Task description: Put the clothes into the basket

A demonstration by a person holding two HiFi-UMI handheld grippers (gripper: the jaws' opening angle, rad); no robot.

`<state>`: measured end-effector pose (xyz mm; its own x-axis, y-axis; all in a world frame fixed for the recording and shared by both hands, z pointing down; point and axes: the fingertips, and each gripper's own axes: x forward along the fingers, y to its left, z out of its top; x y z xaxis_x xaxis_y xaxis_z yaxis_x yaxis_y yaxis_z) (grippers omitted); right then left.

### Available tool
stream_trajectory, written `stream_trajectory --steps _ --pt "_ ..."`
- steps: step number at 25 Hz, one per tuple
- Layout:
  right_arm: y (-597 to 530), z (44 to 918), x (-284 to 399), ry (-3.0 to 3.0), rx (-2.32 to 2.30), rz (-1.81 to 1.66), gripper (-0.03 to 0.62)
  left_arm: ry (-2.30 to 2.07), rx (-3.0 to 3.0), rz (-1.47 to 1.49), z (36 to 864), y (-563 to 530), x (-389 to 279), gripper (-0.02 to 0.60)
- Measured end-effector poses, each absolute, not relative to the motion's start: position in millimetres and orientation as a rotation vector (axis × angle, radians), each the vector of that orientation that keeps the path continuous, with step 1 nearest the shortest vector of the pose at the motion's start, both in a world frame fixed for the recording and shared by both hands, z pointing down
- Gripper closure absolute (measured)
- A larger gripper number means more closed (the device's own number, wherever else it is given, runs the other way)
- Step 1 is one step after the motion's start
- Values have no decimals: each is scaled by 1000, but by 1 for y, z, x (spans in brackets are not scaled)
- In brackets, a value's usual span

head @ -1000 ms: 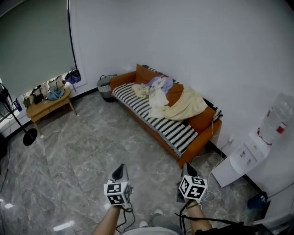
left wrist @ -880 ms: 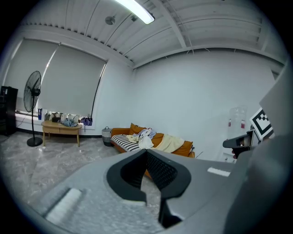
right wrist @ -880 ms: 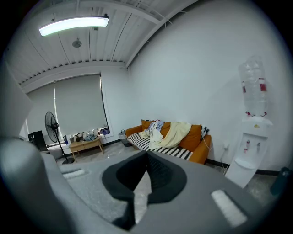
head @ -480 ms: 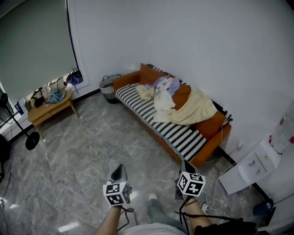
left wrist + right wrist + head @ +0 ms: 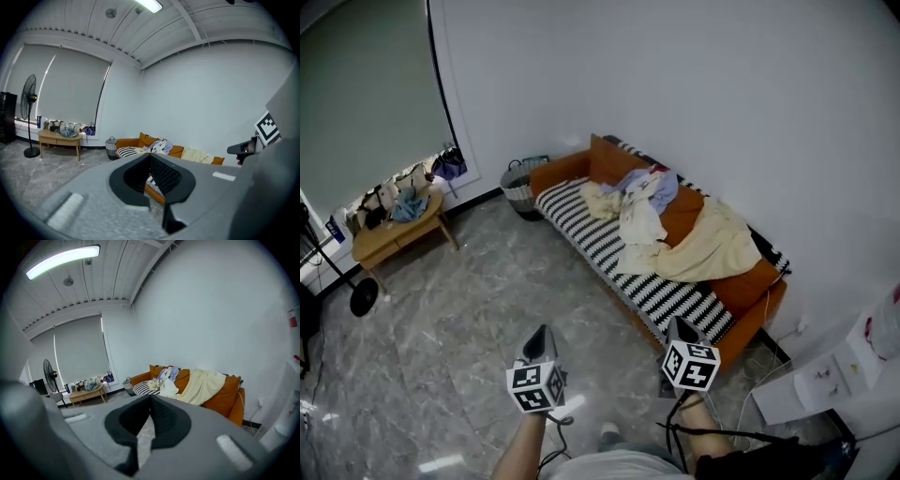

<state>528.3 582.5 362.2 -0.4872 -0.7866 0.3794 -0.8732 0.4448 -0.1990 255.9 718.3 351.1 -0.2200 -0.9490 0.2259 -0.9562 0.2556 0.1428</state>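
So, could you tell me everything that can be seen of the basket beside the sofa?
The basket is round, grey with paler bands, with thin loop handles at its rim. It stands upright on the grey floor, right at the far end of the orange sofa, near the white wall. Whether it touches the sofa, or holds anything, cannot be told from here.

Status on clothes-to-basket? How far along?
Done: nothing visible; the clothes lie heaped on the sofa, and the basket stands on the floor at its far end. In hand: nothing; the left hand-held gripper and right hand-held gripper are both shut and empty, over the floor short of the sofa. Left: every pick and drop.
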Motion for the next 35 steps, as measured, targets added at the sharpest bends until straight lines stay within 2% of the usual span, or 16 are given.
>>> stream_trajectory --steps 18,28,35 --pt "424 394 476 -2360 1482 570 591 -2194 1770 51 385 546 176 583" --pt "299 360 396 -2271 1666 578 591 -2112 1940 16 347 374 70 583" --pt "242 351 330 -2211 1732 573 591 -2058 1953 -34 350 291 -6 584"
